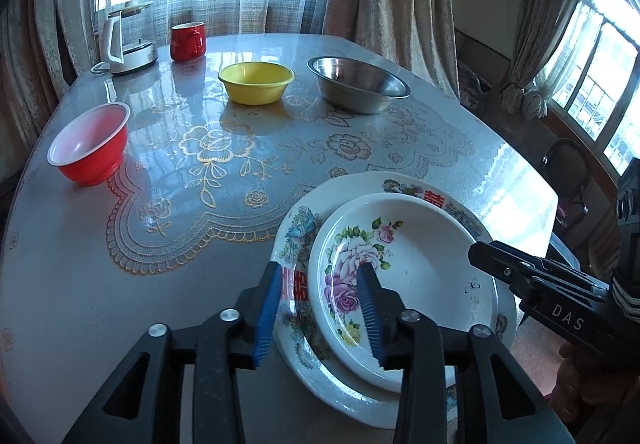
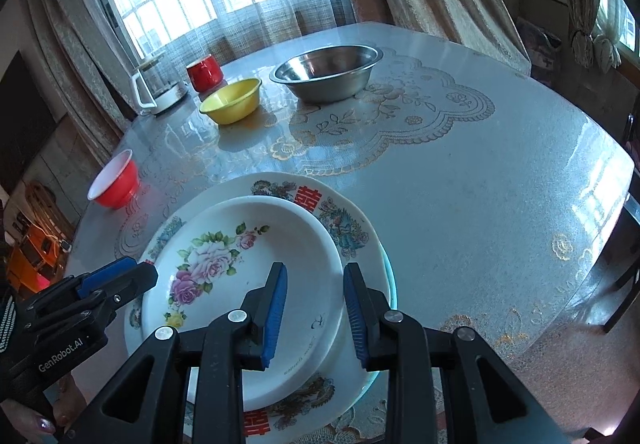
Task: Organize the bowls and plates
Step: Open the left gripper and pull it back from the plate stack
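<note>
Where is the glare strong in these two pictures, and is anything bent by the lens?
Left wrist view: the windows are blown out, and glare streaks the table near the yellow bowl. Right wrist view: bright window reflections lie beside the steel bowl; the table edge curves from fisheye distortion.

The right tool (image 2: 314, 310) straddles the floral plate's (image 2: 248, 244) rim atop the larger plate (image 2: 344, 224).

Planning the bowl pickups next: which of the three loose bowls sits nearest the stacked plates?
The red bowl with the white inside. It stands just beyond the plate stack, while the yellow bowl and steel bowl sit farther back, toward the window.
</note>
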{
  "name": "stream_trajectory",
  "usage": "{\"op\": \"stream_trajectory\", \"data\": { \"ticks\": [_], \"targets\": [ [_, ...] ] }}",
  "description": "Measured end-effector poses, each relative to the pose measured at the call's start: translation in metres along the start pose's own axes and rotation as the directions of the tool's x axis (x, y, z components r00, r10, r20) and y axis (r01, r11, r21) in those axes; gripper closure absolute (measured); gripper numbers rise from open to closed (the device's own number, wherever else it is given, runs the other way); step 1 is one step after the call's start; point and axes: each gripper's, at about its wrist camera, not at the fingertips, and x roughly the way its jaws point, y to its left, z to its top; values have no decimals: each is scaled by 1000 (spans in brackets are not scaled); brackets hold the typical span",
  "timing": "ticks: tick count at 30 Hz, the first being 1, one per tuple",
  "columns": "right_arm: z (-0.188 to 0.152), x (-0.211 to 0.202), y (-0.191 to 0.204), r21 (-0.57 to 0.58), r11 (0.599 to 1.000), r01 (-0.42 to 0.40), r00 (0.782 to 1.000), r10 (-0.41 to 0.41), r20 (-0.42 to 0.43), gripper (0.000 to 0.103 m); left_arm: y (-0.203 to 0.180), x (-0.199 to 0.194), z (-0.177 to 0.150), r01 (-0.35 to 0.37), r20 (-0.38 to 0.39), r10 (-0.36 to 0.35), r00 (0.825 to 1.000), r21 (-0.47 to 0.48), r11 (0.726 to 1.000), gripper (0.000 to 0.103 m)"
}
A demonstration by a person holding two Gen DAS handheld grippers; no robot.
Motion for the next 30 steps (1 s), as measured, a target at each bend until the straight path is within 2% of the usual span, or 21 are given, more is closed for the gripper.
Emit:
{"op": "stream_trajectory", "data": {
  "ticks": [7,17,21,30],
  "targets": [
    [5,-9,-1,32,998,-49,998,48,42,74,4,-7,9,-38,28,38,999,-9,999,37],
    [10,-2,-4,72,995,-69,997,66,40,73,9,-6,27,-150,53,149,987,14,989,23],
    [17,2,-5,80,995,-57,998,54,37,65,10,-2,37,-166,63,165,984,25,986,17],
    [42,13,-19,115,993,-22,999,18,33,62,12,19,65,-219,44,217,975,45,975,12]
  ]
}}
